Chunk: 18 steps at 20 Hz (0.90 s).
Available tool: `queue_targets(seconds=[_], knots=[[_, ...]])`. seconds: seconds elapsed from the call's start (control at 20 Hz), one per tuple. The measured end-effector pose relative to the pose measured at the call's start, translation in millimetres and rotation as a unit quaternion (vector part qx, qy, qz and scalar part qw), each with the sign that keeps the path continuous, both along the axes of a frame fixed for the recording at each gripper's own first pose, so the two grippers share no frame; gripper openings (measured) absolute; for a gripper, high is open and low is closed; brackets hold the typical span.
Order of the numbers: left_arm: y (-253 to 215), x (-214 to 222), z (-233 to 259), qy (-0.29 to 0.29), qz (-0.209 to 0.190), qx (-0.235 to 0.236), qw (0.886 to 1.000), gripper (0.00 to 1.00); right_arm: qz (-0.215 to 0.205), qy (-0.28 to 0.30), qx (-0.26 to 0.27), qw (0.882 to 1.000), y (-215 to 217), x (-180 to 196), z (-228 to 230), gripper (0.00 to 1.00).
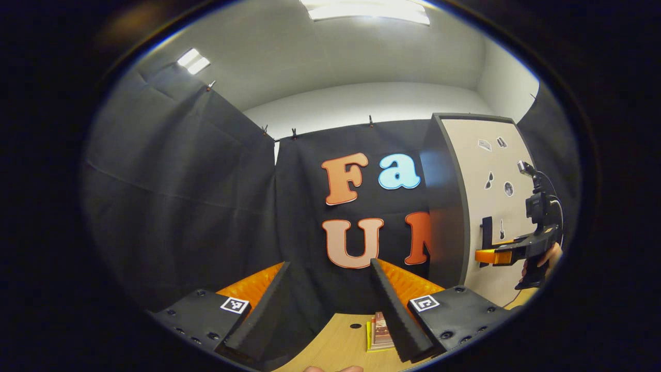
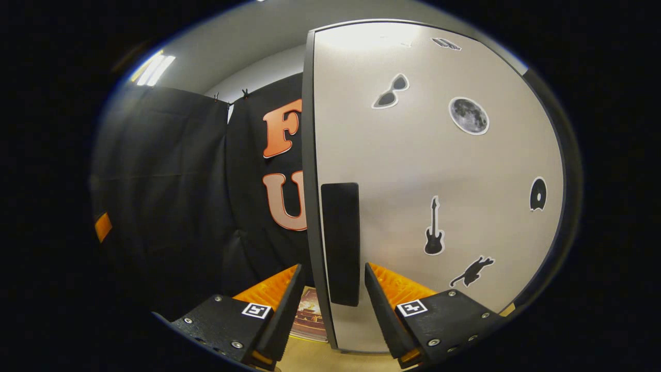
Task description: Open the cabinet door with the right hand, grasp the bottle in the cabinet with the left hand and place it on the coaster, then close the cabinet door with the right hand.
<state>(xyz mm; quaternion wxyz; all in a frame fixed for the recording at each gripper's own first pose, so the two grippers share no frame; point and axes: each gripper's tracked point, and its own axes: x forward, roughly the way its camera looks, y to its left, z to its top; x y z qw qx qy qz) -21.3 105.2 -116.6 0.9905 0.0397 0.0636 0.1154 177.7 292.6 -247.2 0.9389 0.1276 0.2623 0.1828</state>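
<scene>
The cabinet stands at the right of the left gripper view, its pale door shut and hiding the inside. A black vertical handle sits near the door's left edge. My right gripper is open, with the handle and the door's edge between its fingers and a gap on each side. In the left gripper view that right gripper is level with the handle, a hand holding it. My left gripper is open and empty, left of the cabinet. A flat square piece, perhaps the coaster, lies on the table below it.
The wooden table runs under both grippers. Black cloth walls close the booth at the back and left. Small stickers dot the door's face. The flat piece also lies just left of the cabinet's foot.
</scene>
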Motion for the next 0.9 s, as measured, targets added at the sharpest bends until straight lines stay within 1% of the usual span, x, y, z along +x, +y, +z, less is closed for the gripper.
queue_targets(seconds=[0.15,0.25,0.3,0.35,0.4,0.45,0.55,0.7,0.9], knots=[[9,-1,-11,0.013,0.007,-0.001,1.0,0.98,-0.016,0.012,-0.008,1.0,2,8,-9,0.65],[13,-2,-15,0.019,0.011,-0.002,1.0,0.98,-0.035,0.015,-0.02,0.999,-3,11,-12,0.57],[15,-3,-17,0.021,0.012,-0.003,1.0,0.98,-0.042,0.015,-0.028,0.999,-6,11,-13,0.49],[15,-4,-18,0.022,0.013,-0.004,1.0,0.98,-0.044,0.013,-0.034,0.998,-7,13,-14,0.46],[14,-5,-19,0.023,0.012,-0.005,1.0,0.98,-0.042,0.01,-0.037,0.998,-6,11,-12,0.36],[12,-6,-19,0.024,0.011,-0.007,1.0,0.96,-0.039,0.008,-0.04,0.998,-7,10,-12,0.35],[9,-8,-18,0.023,0.008,-0.008,1.0,0.96,-0.036,0.009,-0.038,0.999,-7,10,-13,0.32],[0,-9,-15,0.019,0.0,-0.008,1.0,0.96,-0.027,0.009,-0.044,0.999,-7,7,-10,0.24],[-11,1,-20,0.018,-0.01,-0.003,1.0,0.95,-0.013,0.003,-0.039,0.999,-7,-3,1,0.23]])
